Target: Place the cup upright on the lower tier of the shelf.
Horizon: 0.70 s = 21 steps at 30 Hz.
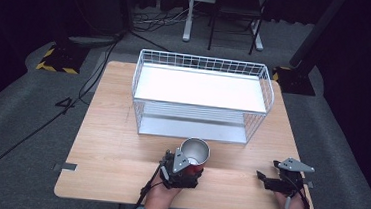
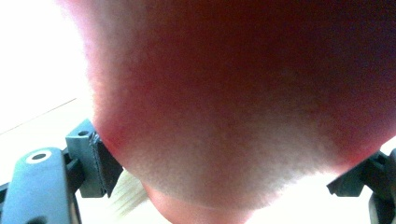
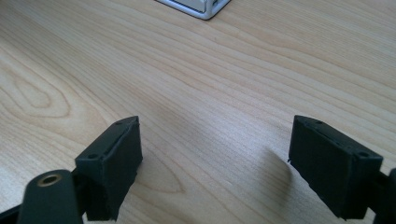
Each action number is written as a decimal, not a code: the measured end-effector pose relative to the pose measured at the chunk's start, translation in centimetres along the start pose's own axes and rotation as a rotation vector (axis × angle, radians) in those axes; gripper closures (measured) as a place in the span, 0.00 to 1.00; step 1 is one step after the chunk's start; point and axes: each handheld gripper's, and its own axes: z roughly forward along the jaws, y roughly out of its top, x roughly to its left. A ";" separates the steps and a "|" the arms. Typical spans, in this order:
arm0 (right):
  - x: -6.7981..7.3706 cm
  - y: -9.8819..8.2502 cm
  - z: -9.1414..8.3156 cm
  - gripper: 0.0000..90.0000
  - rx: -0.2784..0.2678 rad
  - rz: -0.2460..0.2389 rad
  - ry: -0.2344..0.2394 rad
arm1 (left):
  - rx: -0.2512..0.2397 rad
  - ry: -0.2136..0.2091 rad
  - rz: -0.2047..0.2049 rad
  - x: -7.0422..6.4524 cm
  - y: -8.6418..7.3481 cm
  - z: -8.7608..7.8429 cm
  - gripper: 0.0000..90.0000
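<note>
Left gripper (image 1: 188, 170) has its jaws pinching a red cup (image 1: 194, 155) with a shiny metal inside, near the worktop's (image 1: 115, 144) front edge, about mid-width. No label or writing readable on it. Right gripper (image 1: 272, 181) sits by the front right corner, jaws spread over bare wood. White wire basket (image 1: 201, 97) stands toward the back edge.

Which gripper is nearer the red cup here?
Left. The left gripper is shut on the cup, jaws either side. The right gripper sits open over bare table, off to the cup's right.
</note>
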 end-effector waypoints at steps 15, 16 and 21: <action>0.0 0.0 0.0 0.20 0.002 0.006 0.000 | 0.043 0.023 -0.050 1.5 2.0 -0.1 0.18; 0.0 0.0 0.0 0.20 0.002 0.006 0.001 | 0.039 0.025 -0.045 1.8 2.4 -0.1 0.18; 0.0 0.0 0.0 0.20 0.002 0.007 -0.001 | 0.030 0.040 -0.058 2.5 3.4 0.1 0.18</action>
